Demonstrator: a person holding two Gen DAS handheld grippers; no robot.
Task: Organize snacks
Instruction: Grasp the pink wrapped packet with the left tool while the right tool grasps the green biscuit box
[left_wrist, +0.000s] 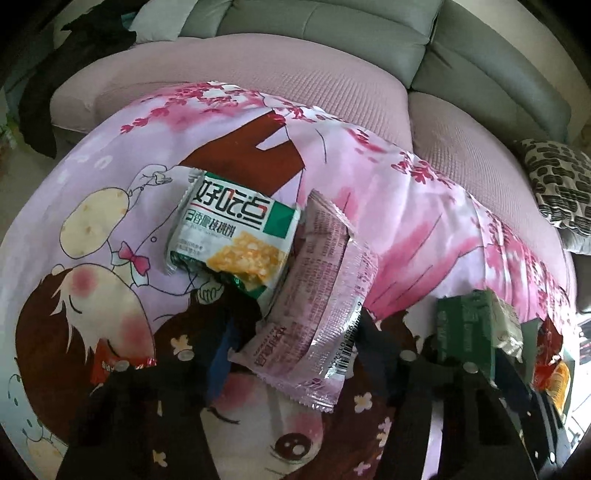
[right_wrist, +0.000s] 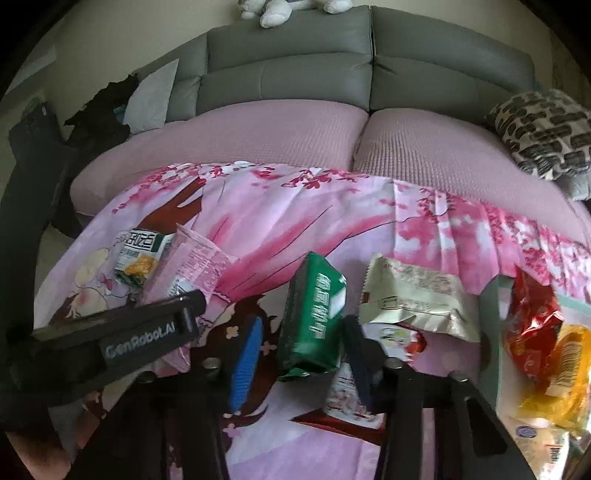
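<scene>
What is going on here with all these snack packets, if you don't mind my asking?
A person is sorting snacks on a pink cartoon-print cloth with two handheld grippers. The left gripper has its jaws around a pale pink foil packet lying beside a green-and-white biscuit packet. The right gripper has its jaws around a green snack pack. More snacks sit in a container at right.

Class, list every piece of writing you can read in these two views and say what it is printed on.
"好吃点": large characters on the green-and-white snack packet.
"GenRobot.AI": white lettering on the left gripper.
Pink packet: barcode and fine print, too small to read.
Green packet: white characters, too blurred to read.
Beige packet: print too blurred to read.
</scene>
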